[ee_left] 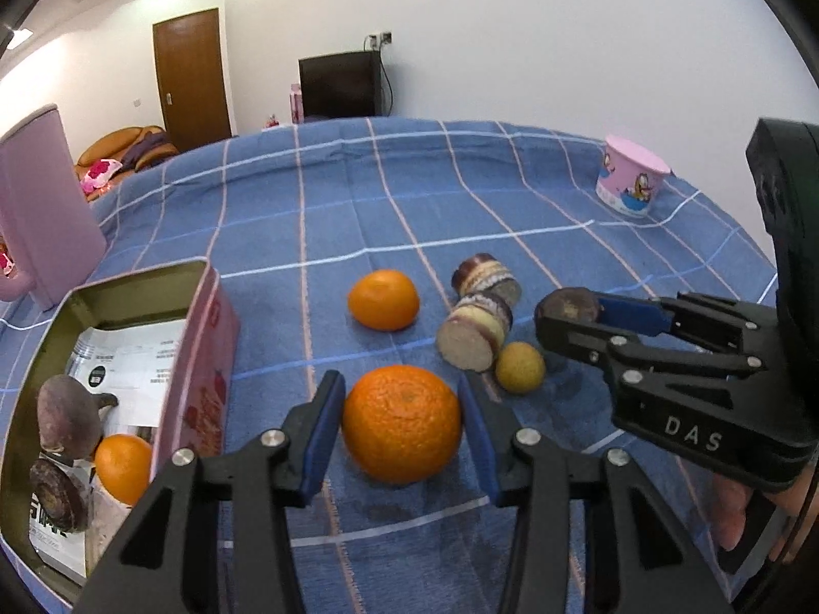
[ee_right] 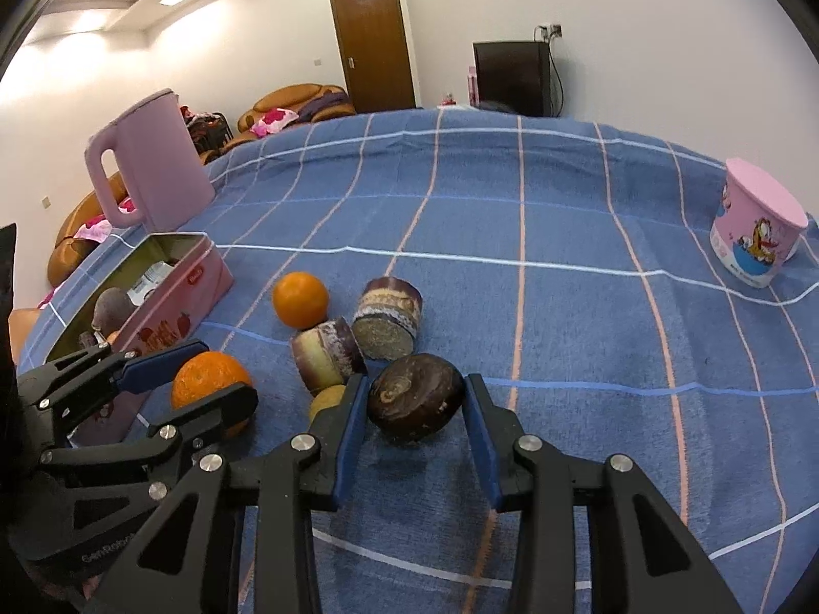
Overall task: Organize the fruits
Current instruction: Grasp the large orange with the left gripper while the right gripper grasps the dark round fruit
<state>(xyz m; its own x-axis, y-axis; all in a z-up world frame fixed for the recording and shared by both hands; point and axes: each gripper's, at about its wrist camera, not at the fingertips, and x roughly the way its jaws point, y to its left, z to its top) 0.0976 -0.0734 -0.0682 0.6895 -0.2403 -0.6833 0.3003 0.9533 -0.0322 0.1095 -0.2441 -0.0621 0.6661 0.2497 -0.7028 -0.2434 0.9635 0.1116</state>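
- The kettle (ee_left: 46,204) is cut by the left wrist view's left edge; only its side wall and part of the handle show.
- The tin (ee_left: 199,358) runs off the bottom-left corner there, and the print on the papers (ee_left: 133,358) inside is too small to read.
- The right gripper (ee_left: 568,320) hides part of the dark fruit (ee_left: 568,307) in that view.
- In the right wrist view the small yellow fruit (ee_right: 327,399) sits mostly behind a finger (ee_right: 353,409).
- The left gripper (ee_right: 215,373) covers the near orange's (ee_right: 205,373) lower half.
- The person's hand (ee_left: 737,517) is barely visible at the edge.
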